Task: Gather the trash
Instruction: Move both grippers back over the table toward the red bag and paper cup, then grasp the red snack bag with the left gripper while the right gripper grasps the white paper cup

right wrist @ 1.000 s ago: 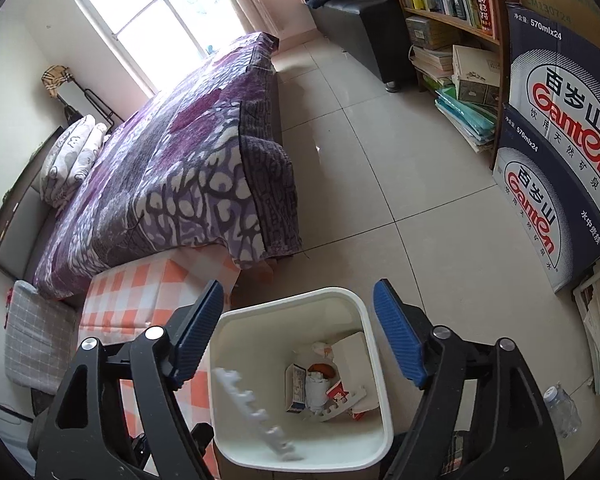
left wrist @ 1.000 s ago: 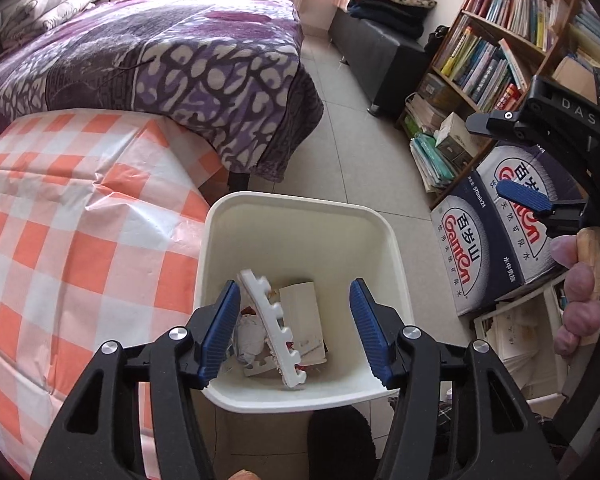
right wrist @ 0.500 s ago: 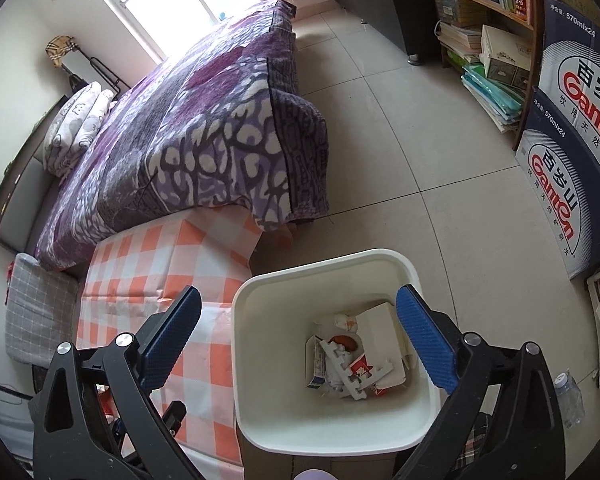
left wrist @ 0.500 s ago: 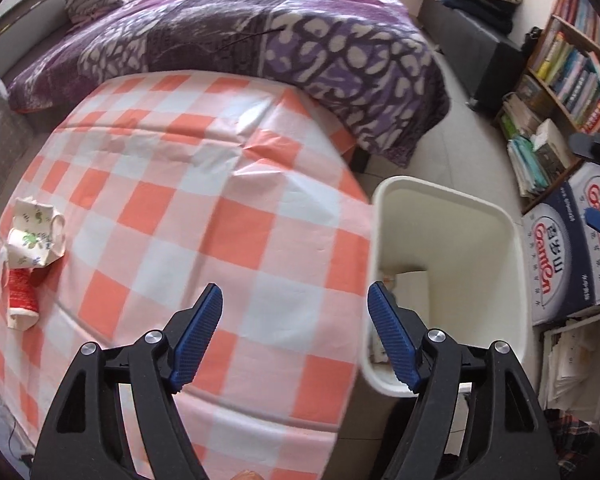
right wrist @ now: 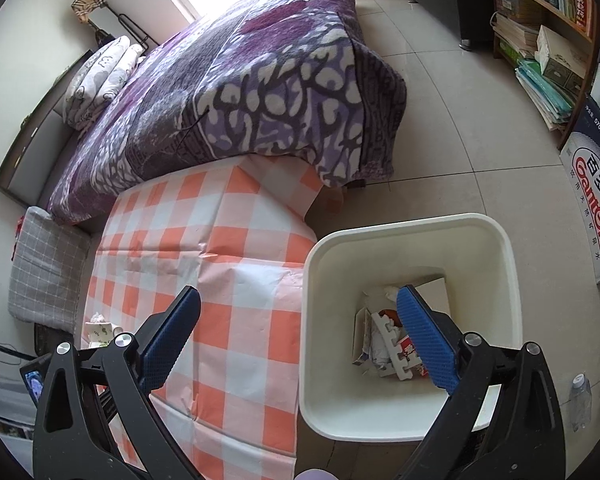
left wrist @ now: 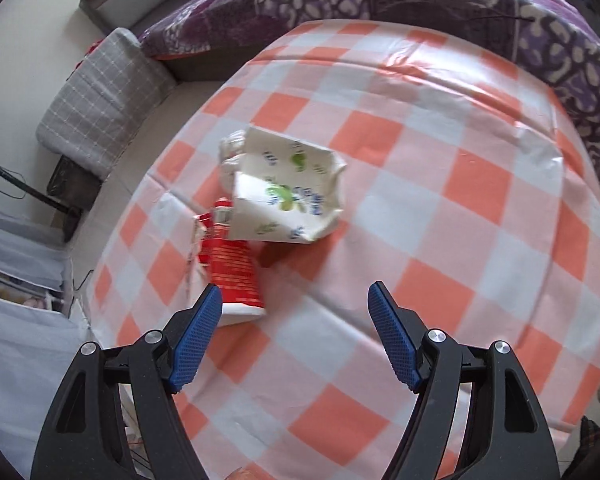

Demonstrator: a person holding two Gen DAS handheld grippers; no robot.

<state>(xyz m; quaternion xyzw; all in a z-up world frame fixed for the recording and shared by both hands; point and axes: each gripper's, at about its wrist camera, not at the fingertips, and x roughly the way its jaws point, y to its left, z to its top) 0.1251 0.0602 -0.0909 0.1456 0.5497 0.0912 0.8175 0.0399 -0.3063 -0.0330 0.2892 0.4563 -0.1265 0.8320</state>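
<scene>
A crumpled white wrapper with green print [left wrist: 288,194] lies on the orange-checked table [left wrist: 440,208], partly over a red and white packet [left wrist: 230,268]. My left gripper [left wrist: 296,338] is open and empty above the table, just near of them, its left finger beside the packet. My right gripper [right wrist: 298,334] is open and empty, high over the edge between table and white bin [right wrist: 380,412]. The bin holds a white toothed foam piece [right wrist: 390,348] and paper scraps. The wrapper also shows in the right wrist view [right wrist: 100,330].
A bed with a purple patterned blanket [right wrist: 260,80] borders the table's far side. A grey checked cushion [left wrist: 96,96] lies left of the table. A bookshelf [right wrist: 548,32] and blue Ganten boxes [right wrist: 594,184] stand right of the bin. A plastic bottle [right wrist: 580,396] stands on the floor.
The foam piece dropped from my left gripper into the bin. My left gripper then swung left from the bin to the wrapper and packet. My right gripper shifted slightly left.
</scene>
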